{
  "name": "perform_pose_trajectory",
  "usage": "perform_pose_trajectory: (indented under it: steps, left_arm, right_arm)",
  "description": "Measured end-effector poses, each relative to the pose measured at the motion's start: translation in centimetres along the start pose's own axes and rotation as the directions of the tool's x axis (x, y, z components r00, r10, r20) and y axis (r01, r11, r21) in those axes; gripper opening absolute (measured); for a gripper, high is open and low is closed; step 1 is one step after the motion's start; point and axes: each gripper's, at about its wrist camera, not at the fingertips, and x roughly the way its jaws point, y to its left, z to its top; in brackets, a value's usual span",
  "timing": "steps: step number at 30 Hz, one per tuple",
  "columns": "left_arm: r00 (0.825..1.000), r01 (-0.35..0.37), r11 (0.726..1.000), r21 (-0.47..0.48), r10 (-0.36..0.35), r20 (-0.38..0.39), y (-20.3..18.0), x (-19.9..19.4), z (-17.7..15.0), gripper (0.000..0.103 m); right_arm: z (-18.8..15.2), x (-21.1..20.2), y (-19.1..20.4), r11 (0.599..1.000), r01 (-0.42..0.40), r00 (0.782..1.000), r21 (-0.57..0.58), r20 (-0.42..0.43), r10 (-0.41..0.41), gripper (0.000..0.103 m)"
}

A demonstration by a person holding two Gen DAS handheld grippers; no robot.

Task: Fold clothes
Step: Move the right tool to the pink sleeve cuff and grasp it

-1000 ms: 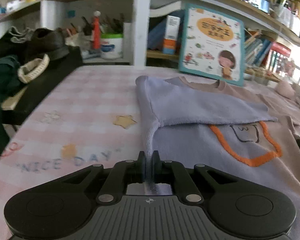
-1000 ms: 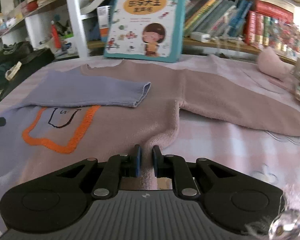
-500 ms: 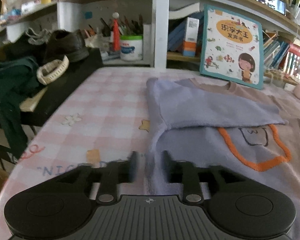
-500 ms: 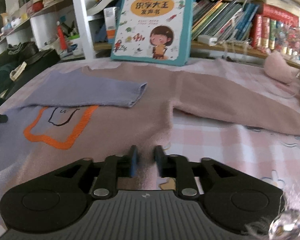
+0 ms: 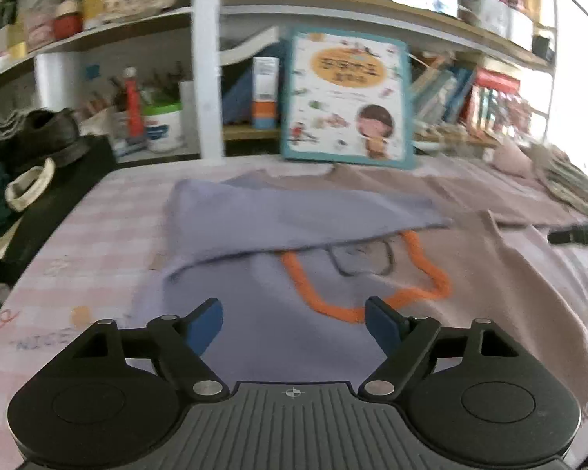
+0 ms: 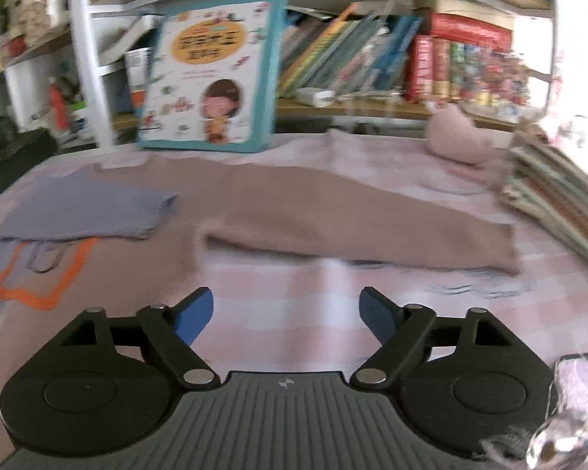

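A two-tone sweater [image 5: 294, 329], lavender on one side and dusty pink on the other, lies flat on the pink checked tablecloth [image 5: 98, 227]. Its lavender sleeve [image 5: 286, 219] is folded across the chest above an orange outline design [image 5: 372, 293]. The pink sleeve [image 6: 372, 227] stretches out to the right. My left gripper [image 5: 292, 323] is open above the lavender hem, holding nothing. My right gripper [image 6: 284, 313] is open over the tablecloth beside the sweater's pink edge, empty. The tip of the right gripper [image 5: 576, 233] shows at the right of the left wrist view.
A children's picture book [image 5: 349, 98] leans against the shelves behind the sweater. A pink plush toy [image 6: 458, 141] and a stack of books [image 6: 556, 196] sit at the right. Dark shoes and clothes [image 5: 31, 145] lie at the table's left edge.
Both grippers let go of the sweater's bottom edge and opened wide. The left one shifted right over the lavender hem; the right one shifted right, off the sweater, over the tablecloth.
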Motion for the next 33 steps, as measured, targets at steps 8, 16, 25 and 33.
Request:
perform_pose_trajectory:
  steps: [8, 16, 25, 33]
  left_arm:
    - [1.0, -0.001, 0.999, 0.04, 0.003, -0.029, -2.2, 0.8, -0.9, 0.086]
    - [0.999, -0.014, 0.998, 0.06, 0.017, -0.05, -2.7, 0.8, -1.1, 0.088]
    - [0.997, -0.036, 0.996, 0.086, 0.041, -0.064, -3.0, 1.0, -1.0, 0.089]
    - [0.995, -0.019, 0.995, 0.101, 0.029, -0.091, -3.4, 1.3, -1.2, 0.089]
  right_arm:
    - [1.6, 0.7, -7.2, 0.994, 0.079, 0.994, 0.082, -0.079, -0.072, 0.082]
    - [2.1, 1.3, -12.9, 0.971, 0.14, 0.986, 0.193, -0.117, -0.119, 0.082]
    - [2.9, 2.8, -17.6, 0.929, 0.188, 0.978, 0.318, -0.148, -0.147, 0.071]
    - [3.3, 4.9, -17.1, 0.94, 0.207, 0.971, 0.273, -0.177, -0.162, 0.048]
